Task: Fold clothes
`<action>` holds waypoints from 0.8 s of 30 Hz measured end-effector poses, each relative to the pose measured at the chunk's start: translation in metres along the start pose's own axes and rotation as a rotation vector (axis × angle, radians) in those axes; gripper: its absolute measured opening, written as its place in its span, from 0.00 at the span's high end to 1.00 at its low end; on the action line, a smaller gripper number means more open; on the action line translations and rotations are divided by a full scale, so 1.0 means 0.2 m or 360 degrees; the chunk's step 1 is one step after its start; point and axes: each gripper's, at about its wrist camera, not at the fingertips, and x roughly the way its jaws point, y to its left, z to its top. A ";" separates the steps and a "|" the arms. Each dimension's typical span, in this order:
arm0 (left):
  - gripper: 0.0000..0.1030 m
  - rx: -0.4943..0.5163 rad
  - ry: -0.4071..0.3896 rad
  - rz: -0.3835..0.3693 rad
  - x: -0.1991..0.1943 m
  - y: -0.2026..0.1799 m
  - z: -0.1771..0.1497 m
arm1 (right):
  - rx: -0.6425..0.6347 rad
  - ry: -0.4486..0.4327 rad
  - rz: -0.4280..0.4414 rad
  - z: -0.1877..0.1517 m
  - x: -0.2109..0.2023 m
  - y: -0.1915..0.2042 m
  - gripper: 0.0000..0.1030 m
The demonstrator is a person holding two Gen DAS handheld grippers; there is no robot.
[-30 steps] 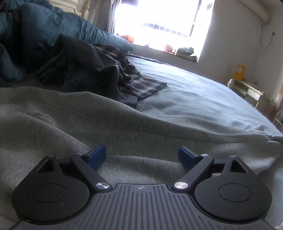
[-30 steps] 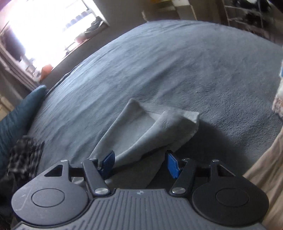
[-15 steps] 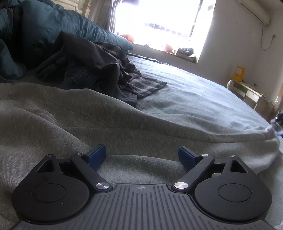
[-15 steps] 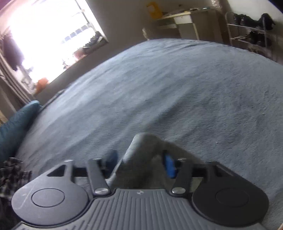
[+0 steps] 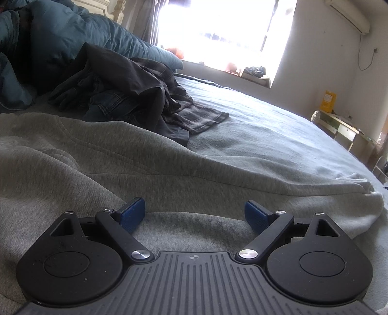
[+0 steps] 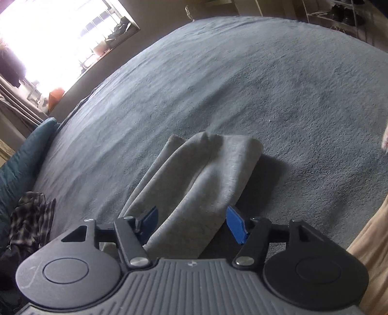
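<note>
A grey sweatshirt [image 5: 135, 169] lies spread over the blue-grey bed and fills the lower half of the left wrist view. My left gripper [image 5: 194, 214] is open and rests low over it, with grey cloth between the blue pads but not pinched. In the right wrist view a folded-over end of the same grey garment [image 6: 208, 179] lies on the bed [image 6: 266, 84]. My right gripper [image 6: 192, 224] is open, with this cloth running between its blue pads; neither pad presses it.
A pile of dark clothes with a plaid piece [image 5: 135, 92] lies beyond the sweatshirt, against a teal duvet [image 5: 48, 48]. The plaid piece also shows at the left edge of the right wrist view [image 6: 29, 218]. A bright window, a desk [image 5: 344, 128] and a shoe rack [image 6: 339, 17] lie beyond the bed.
The right gripper closed in over the grey cloth half a second ago and has now drawn back, its jaws wider, with the cloth end lying folded over. The left gripper has barely moved.
</note>
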 end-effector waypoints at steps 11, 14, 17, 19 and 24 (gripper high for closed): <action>0.12 -0.0009 0.0008 -0.0005 0.00 0.00 0.00 | -0.0070 0.0080 -0.0086 0.02 0.23 0.00 0.56; 0.11 -0.0009 0.0009 -0.0004 0.00 0.00 0.00 | -0.0065 0.0113 -0.0072 -0.03 0.18 -0.07 0.64; 0.11 -0.0008 0.0009 -0.0002 0.01 0.00 0.00 | -0.0013 0.0123 -0.0038 -0.03 0.11 -0.10 0.64; 0.11 -0.0008 0.0009 -0.0002 0.01 0.00 0.00 | 0.0009 0.0101 -0.0019 0.01 0.10 -0.09 0.64; 0.11 -0.0009 0.0010 -0.0005 0.01 0.00 0.00 | 0.0020 0.0096 -0.0022 0.08 0.12 -0.02 0.64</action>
